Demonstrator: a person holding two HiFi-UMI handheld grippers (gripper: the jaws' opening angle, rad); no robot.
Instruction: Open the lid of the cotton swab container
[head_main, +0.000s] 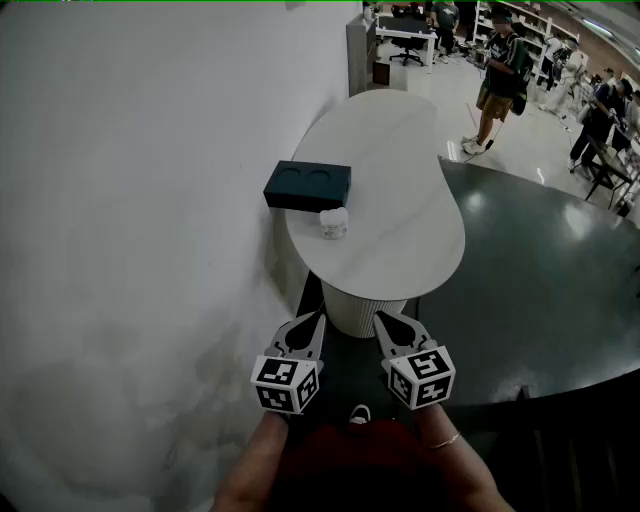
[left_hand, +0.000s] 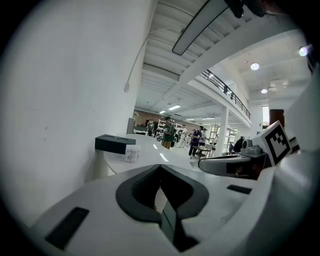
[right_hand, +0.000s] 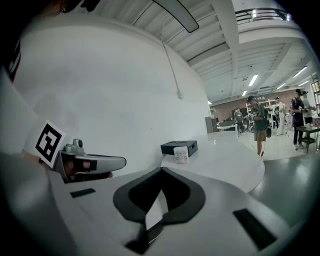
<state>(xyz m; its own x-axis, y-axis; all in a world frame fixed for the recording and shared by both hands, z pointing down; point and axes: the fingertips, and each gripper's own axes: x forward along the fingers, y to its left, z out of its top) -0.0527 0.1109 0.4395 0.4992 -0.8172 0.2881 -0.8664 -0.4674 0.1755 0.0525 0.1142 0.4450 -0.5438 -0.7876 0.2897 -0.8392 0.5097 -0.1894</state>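
Hovering off the near end of the tabletop (head_main: 400, 170), left tongs (head_main: 313, 322) and right tongs (head_main: 388, 322) both clenched, empty; container (head_main: 334, 223) farther off, just beside black box (head_main: 308, 185).

The cotton swab container (head_main: 334, 223), at 5 o'clock from the dark box (head_main: 308, 185), is too small to tell open from closed, and the bottom edge cuts the person's forearms (head_main: 250, 470).

1. The table (head_main: 400, 190) is off-white.
2. The box (head_main: 307, 185) is dark teal, almost black.
3. The cotton swab container (head_main: 334, 223) is whitish.
4. The cubes on the left claw (head_main: 312, 322) and the right claw (head_main: 388, 322) have black-and-white square patterns.
5. The floor (head_main: 540, 280) is dark grey.
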